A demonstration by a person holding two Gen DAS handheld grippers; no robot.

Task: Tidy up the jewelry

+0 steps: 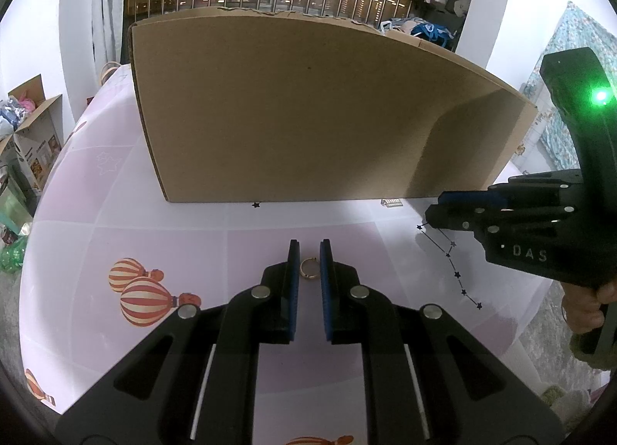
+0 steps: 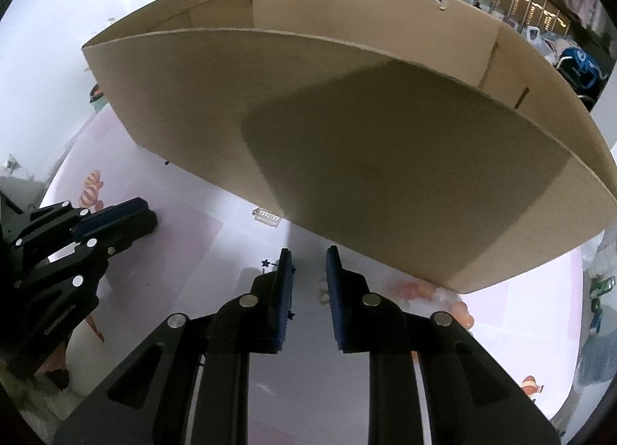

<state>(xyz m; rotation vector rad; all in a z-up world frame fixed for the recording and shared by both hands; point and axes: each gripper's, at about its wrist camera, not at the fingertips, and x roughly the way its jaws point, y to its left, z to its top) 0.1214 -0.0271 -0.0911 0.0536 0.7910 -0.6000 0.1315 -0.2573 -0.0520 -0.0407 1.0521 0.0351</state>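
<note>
A gold ring (image 1: 309,269) lies on the pink patterned tablecloth (image 1: 154,221) between the fingers of my left gripper (image 1: 309,248). The jaws are open and stand either side of the ring without touching it. A large cardboard box (image 1: 308,109) stands behind it, open at the top; it also shows in the right wrist view (image 2: 347,136). A small silver clip (image 1: 391,202) lies at the box's base, also seen in the right wrist view (image 2: 267,216). My right gripper (image 2: 307,260) is open and empty, near the box wall. A small pale item (image 2: 323,295) lies blurred between its fingers.
The right gripper body (image 1: 520,229) shows at the right of the left wrist view, with a green light. The left gripper (image 2: 77,244) shows at the left of the right wrist view. Boxes and bags (image 1: 27,144) stand on the floor at the left.
</note>
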